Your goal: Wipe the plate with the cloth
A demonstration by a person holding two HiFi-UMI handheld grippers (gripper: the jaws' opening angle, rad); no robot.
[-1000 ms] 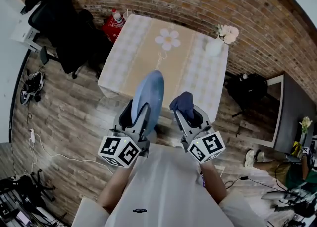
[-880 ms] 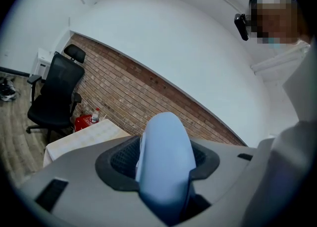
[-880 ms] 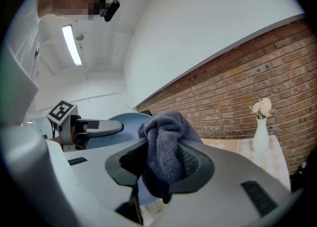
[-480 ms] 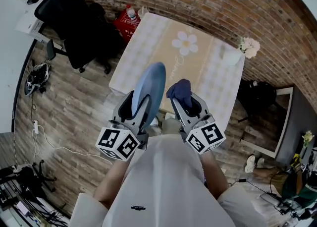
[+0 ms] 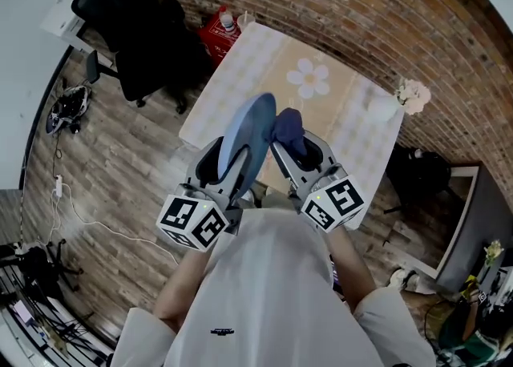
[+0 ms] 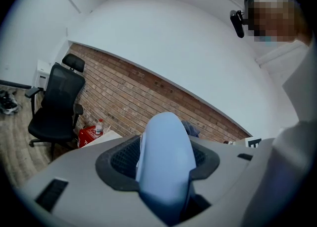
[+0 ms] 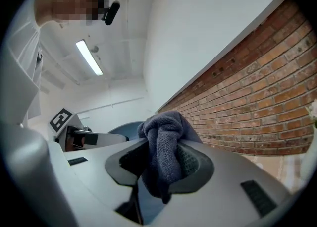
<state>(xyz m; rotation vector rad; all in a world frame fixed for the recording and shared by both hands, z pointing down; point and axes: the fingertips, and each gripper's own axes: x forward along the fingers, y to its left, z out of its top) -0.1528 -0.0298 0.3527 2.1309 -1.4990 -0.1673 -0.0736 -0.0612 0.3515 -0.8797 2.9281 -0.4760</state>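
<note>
Head view:
- Left gripper (image 5: 231,159): jaws are closing on the lower rim of the plate (image 5: 250,127) and are holding it on edge in the air, above the near edge of the table (image 5: 232,77).
- Plate: pale blue, tilting up and away from the person, its face turning toward the right gripper (image 5: 298,151).
- Right gripper: jaws are pinching a bunched dark blue cloth (image 5: 288,127). The cloth is sitting right at the plate's upper right face; contact is looking likely but cannot be confirmed.
- Marker cubes (image 5: 192,221) are riding at the rear of both grippers, close to the person's white shirt (image 5: 264,293).
- Table: a checked covering with a flower motif (image 5: 310,79) is lying over it, and a white vase of flowers (image 5: 407,96) is standing at its far right corner.
- A black office chair (image 5: 132,33) is standing on the wood floor (image 5: 104,165) to the left, with a red container (image 5: 215,37) beside the brick wall (image 5: 361,5).

Left gripper view:
- The jaws are clamping the plate's rim between their padded faces, held only as far apart as its thickness. The plate is rising upright at the middle, and a fold of the cloth is showing just behind its right edge.

Right gripper view:
- The jaws are squeezing the cloth, which is bulging out above them. The plate's blue curve is showing just behind, to the left. A ceiling lamp (image 7: 89,57) is glowing overhead.
</note>
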